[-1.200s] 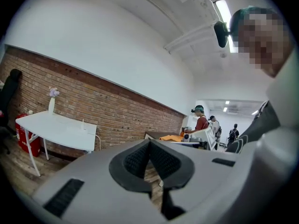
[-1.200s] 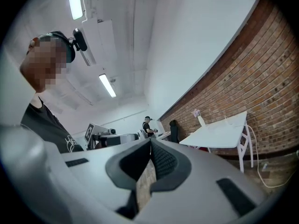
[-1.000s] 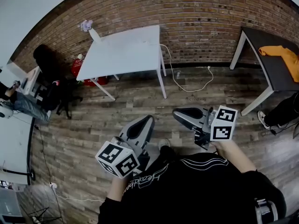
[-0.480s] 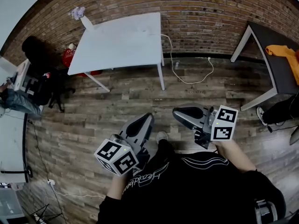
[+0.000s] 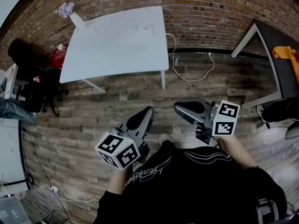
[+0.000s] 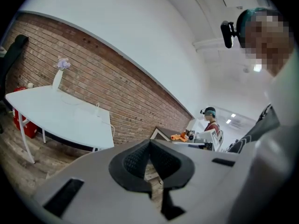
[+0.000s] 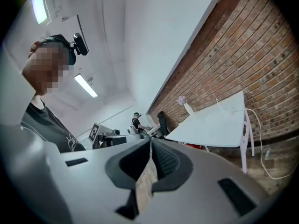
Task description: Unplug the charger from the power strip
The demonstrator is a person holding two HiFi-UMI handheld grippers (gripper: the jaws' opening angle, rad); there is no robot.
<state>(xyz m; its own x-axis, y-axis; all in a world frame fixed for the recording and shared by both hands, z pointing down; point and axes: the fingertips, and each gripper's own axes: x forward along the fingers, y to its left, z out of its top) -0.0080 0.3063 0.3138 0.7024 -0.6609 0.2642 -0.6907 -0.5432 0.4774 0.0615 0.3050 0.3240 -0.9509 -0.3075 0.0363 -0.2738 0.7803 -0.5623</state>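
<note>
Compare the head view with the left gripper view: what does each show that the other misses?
Only the head view: the right hand-held gripper, the marker cubes, and the cable loop on the floor.
Only the left gripper view: a distant standing person, a ceiling light, and its own jaws head-on, shut and empty.
Both: the white table, brick wall, vase, orange cloth, and left hand-held gripper.

Lab-like workroom, brick wall [image 5: 210, 13], wood-plank floor [image 5: 84, 120], white table [image 5: 117, 45], dark table [image 5: 275, 62], person [image 6: 211, 120] at cluttered desk [image 6: 205, 138]
</note>
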